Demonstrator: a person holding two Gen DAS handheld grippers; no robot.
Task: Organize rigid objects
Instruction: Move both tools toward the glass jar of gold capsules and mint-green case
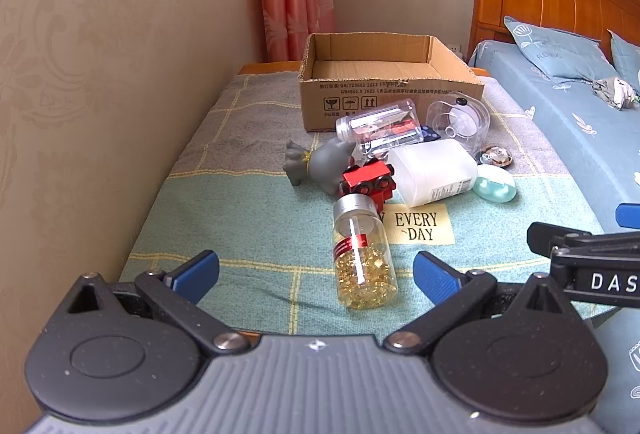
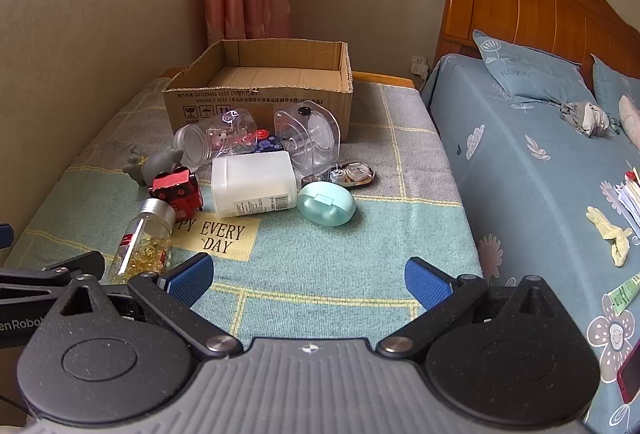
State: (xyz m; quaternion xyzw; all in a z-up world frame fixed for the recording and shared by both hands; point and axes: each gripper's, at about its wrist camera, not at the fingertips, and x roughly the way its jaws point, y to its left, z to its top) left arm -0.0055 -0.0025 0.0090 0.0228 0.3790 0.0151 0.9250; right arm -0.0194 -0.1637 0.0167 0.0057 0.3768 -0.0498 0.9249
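Checked blanket surface [image 1: 248, 230] carrying a clear capsule bottle [image 1: 362, 258], silver-capped, lying sideways; left gripper [image 1: 316, 266] and right gripper [image 2: 308, 276] both gaping empty.

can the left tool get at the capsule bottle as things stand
Probably yes. The left tool is open, and the capsule bottle lies on the blanket just ahead between its fingers, with nothing in the way. Only its silver cap end sits close to the red toy car.
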